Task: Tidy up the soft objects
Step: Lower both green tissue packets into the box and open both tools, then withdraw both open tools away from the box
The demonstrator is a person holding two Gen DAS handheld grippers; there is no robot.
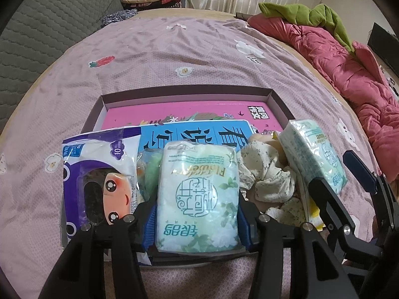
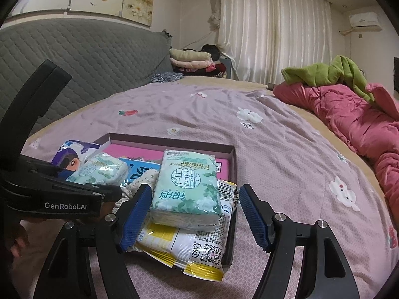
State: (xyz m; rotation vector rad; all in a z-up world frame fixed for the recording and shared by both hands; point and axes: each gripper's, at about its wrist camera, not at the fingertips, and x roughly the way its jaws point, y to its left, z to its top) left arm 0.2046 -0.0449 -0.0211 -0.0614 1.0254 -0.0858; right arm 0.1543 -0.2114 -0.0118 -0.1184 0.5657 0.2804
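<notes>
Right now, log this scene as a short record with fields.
surface: bed with pink sheet
container: shallow box on the sheet
left gripper: pads against a green tissue pack
right gripper: open, second tissue pack between its pads, untouched
under second pack: yellow and white packet
also in box: purple wipes pack, spotted cloth, pink book, blue book

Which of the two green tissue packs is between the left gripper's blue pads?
The tissue pack beside the purple packet; the other pack lies on the yellow packet.
</notes>
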